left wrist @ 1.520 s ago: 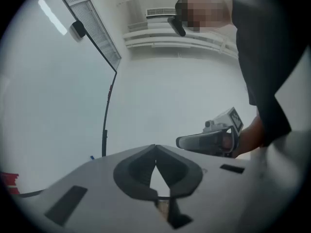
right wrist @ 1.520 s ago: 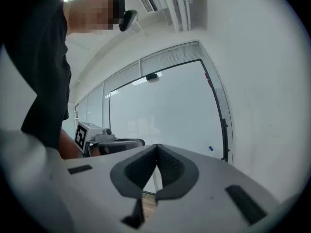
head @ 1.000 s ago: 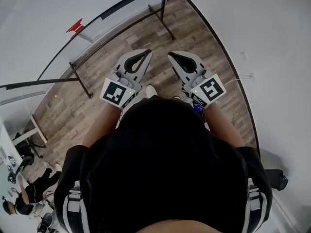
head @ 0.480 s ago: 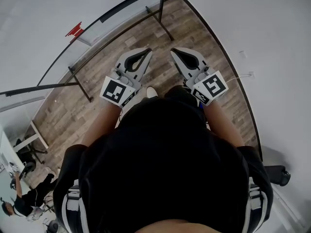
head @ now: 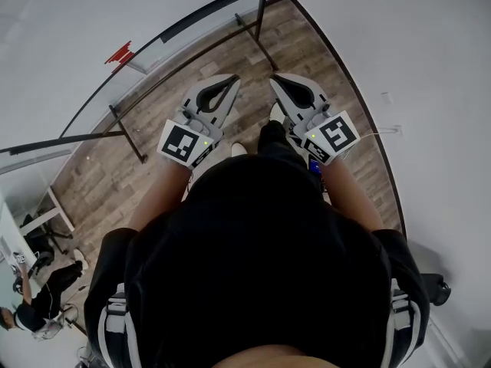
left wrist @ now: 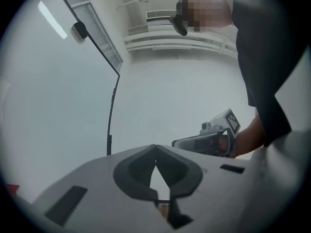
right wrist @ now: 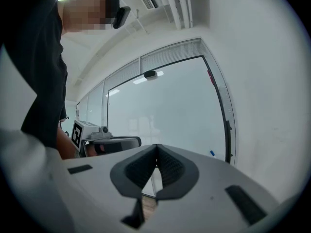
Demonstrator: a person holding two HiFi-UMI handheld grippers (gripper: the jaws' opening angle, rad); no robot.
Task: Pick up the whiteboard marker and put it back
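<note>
Both grippers are held out level in front of the person, over the wood floor. My left gripper (head: 232, 80) (left wrist: 155, 148) is shut with nothing between its jaws. My right gripper (head: 275, 79) (right wrist: 156, 148) is shut and empty too, side by side with the left. Ahead stands a whiteboard (right wrist: 165, 115) in a black frame (head: 196, 6). A small blue thing (right wrist: 212, 153) sits low by its right edge, too small to tell as a marker. No marker is clearly in view.
A red object (head: 119, 53) lies on the whiteboard's ledge. The board's black stand legs (head: 257, 41) reach onto the wood floor (head: 115, 167). A white wall (head: 430, 90) runs along the right. Another person (head: 34, 309) is at the lower left.
The person has stepped towards the whiteboard, both shut grippers carried along. A dark shoe now shows between the grippers. The person at the lower left has shifted.
</note>
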